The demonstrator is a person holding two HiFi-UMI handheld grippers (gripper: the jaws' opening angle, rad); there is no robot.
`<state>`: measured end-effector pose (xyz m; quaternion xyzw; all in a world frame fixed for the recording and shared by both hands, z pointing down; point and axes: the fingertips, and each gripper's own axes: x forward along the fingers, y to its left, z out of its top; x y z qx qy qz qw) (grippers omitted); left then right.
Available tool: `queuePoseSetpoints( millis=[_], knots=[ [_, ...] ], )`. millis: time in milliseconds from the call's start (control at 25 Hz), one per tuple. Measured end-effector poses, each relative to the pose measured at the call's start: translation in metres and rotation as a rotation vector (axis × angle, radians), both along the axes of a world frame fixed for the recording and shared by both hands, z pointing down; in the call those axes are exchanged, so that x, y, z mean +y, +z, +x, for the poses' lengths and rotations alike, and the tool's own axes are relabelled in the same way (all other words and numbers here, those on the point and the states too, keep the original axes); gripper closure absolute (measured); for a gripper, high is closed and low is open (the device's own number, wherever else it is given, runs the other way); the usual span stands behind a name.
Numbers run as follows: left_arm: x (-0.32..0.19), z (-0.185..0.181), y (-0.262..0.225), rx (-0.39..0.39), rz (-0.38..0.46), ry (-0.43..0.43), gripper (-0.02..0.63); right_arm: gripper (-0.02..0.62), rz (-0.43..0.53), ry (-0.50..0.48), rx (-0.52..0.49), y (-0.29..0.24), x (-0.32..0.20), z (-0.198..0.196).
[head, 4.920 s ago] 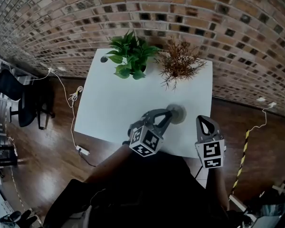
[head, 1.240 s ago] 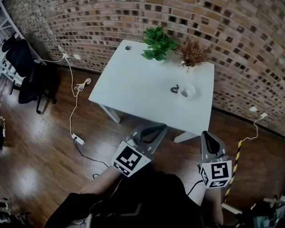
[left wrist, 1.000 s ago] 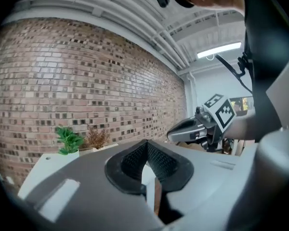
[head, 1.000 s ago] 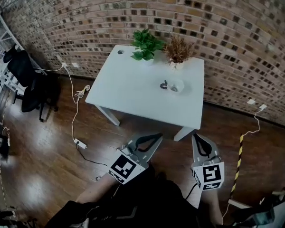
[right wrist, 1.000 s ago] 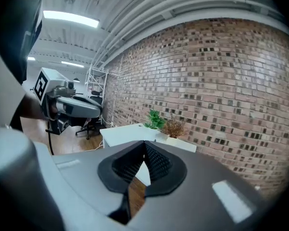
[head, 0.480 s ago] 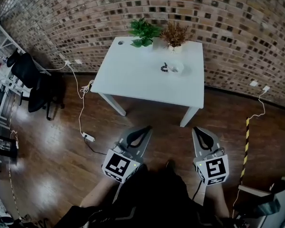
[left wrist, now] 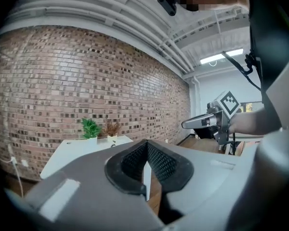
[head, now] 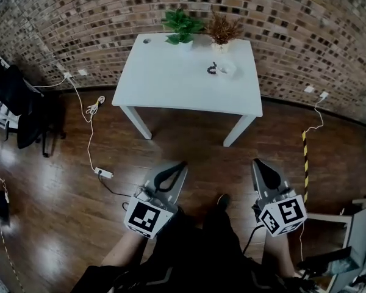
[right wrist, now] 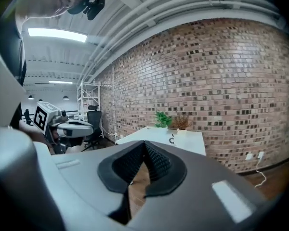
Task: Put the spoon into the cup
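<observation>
The white cup (head: 227, 69) stands far off on the white table (head: 171, 84), toward its back right. A small dark thing (head: 211, 69) sits just left of the cup; it is too small to tell whether it is the spoon. Both grippers hang over the wooden floor, well short of the table. My left gripper (head: 178, 165) is shut with nothing in it, its pads (left wrist: 135, 160) meeting at the tip. My right gripper (head: 258, 162) is also shut and empty, its ribbed pads (right wrist: 156, 160) closed together. Each gripper view shows the other gripper off to the side.
A green plant (head: 182, 24) and a dry brown plant (head: 222, 29) stand at the table's back edge by the brick wall. A cable with a power strip (head: 104, 173) lies on the floor at left, beside an office chair (head: 15, 99). Yellow-black tape (head: 305, 157) marks the floor at right.
The table has drawn away toward the top of the head view as the person backed off across the floor. Both grippers came along, still shut and empty.
</observation>
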<state>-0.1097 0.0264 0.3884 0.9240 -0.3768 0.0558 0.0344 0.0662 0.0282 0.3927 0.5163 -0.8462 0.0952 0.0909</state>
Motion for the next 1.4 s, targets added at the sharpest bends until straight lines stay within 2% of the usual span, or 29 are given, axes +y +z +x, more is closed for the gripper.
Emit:
queuePoseSetpoints(
  millis=[80, 200, 360, 520, 720, 880, 1000, 1160, 1280, 1400],
  knots=[
    [0.007, -0.012, -0.002, 0.026, -0.008, -0.008, 0.604, 0.589, 0.000, 0.011, -0.007, -0.007, 0.010, -0.006],
    [0.019, -0.009, -0.011, 0.032, 0.020, 0.000, 0.604, 0.589, 0.018, -0.002, 0.014, -0.015, 0.025, -0.008],
    [0.036, 0.016, -0.023, 0.010, 0.050, 0.013, 0.604, 0.589, 0.055, -0.021, 0.028, -0.021, 0.045, 0.005],
    [0.056, 0.045, -0.036, 0.055, 0.043, 0.030, 0.604, 0.589, 0.087, -0.027, 0.008, -0.029, 0.060, 0.021],
    [0.064, 0.074, -0.037, 0.028, 0.045, 0.023, 0.604, 0.589, 0.064, -0.021, -0.026, -0.020, 0.066, 0.052],
    [0.076, 0.106, -0.045, -0.068, 0.119, 0.077, 0.604, 0.589, 0.044, -0.022, -0.068, -0.015, 0.068, 0.077],
    [0.088, 0.121, -0.046, -0.094, 0.136, 0.110, 0.604, 0.589, 0.031, -0.035, -0.084, -0.013, 0.071, 0.081],
    [0.089, 0.118, -0.042, -0.082, 0.127, 0.101, 0.604, 0.589, 0.029, -0.046, -0.071, -0.012, 0.071, 0.071],
    [0.093, 0.102, -0.039, -0.055, 0.126, 0.069, 0.604, 0.589, 0.029, -0.087, -0.068, -0.008, 0.073, 0.057],
    [0.093, 0.086, -0.036, -0.065, 0.117, 0.034, 0.604, 0.589, 0.038, -0.115, -0.067, -0.012, 0.072, 0.046]
  ],
)
